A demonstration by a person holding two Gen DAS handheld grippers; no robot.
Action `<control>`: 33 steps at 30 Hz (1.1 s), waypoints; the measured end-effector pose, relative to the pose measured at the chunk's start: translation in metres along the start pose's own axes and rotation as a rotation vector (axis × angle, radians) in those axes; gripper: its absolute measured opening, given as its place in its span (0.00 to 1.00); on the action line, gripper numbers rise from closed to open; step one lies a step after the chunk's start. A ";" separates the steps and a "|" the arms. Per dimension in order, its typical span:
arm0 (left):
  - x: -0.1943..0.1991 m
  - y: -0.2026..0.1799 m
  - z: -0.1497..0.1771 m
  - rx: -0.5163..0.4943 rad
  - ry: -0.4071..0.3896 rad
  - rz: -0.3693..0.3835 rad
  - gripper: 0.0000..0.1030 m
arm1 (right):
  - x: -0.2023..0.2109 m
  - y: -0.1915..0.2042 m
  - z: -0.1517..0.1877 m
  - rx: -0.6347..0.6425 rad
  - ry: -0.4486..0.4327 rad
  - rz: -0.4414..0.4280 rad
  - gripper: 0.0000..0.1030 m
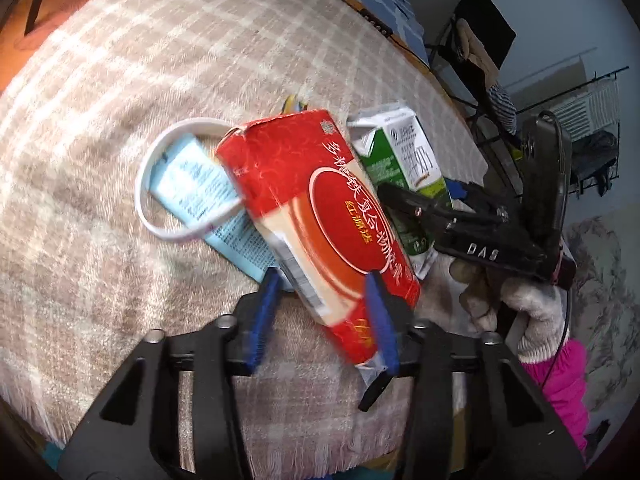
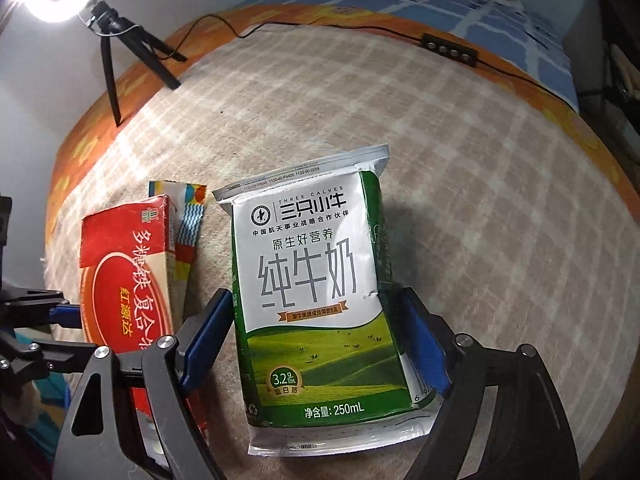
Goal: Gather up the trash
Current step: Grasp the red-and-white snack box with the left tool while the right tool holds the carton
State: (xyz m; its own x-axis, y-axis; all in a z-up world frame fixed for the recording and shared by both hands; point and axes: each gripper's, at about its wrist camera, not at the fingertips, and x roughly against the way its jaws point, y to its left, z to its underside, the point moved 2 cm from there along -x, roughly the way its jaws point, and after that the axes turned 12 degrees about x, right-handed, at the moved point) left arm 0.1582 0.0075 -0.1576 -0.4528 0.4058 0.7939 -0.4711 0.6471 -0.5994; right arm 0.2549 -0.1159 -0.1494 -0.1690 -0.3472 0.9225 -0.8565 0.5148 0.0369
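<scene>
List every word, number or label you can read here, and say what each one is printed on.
On the milk carton:
"THREE CALVES"
"三只小牛"
"中国航天事业战略合作伙伴"
"原生好营养"
"纯牛奶"
"3.2g", with "蛋白质" under it
"净含量: 250mL"
The codes on its top seam and the brown banner text are too small to read.

On the red box:
"红源达"
The large white characters are partly hidden and blurred.

On the right hand-held gripper:
"DAS"

The light blue packet has print too small to read.
</scene>
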 end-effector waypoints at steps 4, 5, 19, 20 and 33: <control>0.007 -0.019 0.003 -0.063 -0.035 -0.013 0.31 | 0.002 0.000 0.004 -0.020 0.003 0.004 0.79; 0.006 -0.025 0.004 -0.077 -0.039 -0.014 0.31 | 0.003 -0.001 0.005 -0.028 0.001 0.001 0.79; -0.030 -0.045 -0.016 -0.043 0.000 0.005 0.31 | 0.010 -0.020 0.023 -0.089 0.012 0.018 0.80; -0.032 -0.044 -0.018 -0.033 -0.001 0.006 0.29 | 0.010 -0.018 0.024 -0.083 0.015 0.025 0.80; -0.005 -0.056 -0.035 -0.053 -0.057 0.100 0.15 | 0.047 -0.011 0.047 -0.099 -0.045 0.123 0.79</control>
State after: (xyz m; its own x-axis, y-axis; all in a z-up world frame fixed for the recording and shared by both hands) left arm 0.2132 -0.0084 -0.1248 -0.5385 0.4337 0.7224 -0.3816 0.6389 -0.6680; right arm 0.2331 -0.1748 -0.1249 -0.2934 -0.3101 0.9043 -0.7758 0.6299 -0.0358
